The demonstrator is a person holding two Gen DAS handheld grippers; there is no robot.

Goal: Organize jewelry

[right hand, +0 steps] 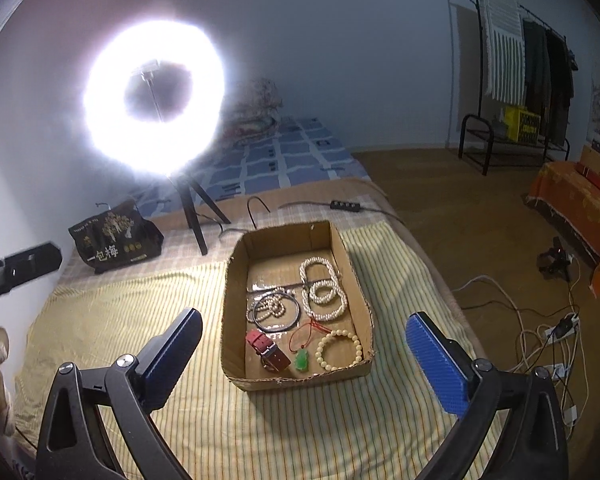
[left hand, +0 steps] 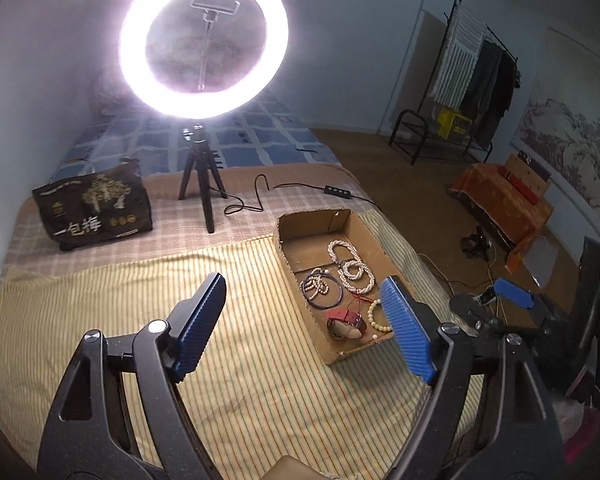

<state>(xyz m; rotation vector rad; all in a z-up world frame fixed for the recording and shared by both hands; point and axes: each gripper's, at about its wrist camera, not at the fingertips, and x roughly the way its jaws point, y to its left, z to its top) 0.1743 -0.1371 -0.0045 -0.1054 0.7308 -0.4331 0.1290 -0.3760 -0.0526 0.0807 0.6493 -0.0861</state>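
Note:
An open cardboard box [right hand: 236, 292] [left hand: 286, 256] lies on the striped bedspread. Inside it lie a long pearl necklace [right hand: 323, 288] [left hand: 350, 266], a dark bangle with small pearl strands [right hand: 274, 308] [left hand: 322, 288], a red-strapped watch [right hand: 269, 350] [left hand: 346, 322], a green pendant on a red cord [right hand: 301, 360] and a cream bead bracelet [right hand: 338, 350] [left hand: 374, 314]. My left gripper [left hand: 304, 326] is open and empty, just left of the box. My right gripper [right hand: 306, 364] is open and empty, hovering over the box's near end.
A lit ring light on a tripod [left hand: 202, 184] [right hand: 192, 216] stands behind the box, its cable and switch [left hand: 336, 190] trailing right. A dark snack bag [left hand: 94, 210] [right hand: 114, 242] sits at the back left. The bed edge drops to the floor at right, with cables [right hand: 540, 332].

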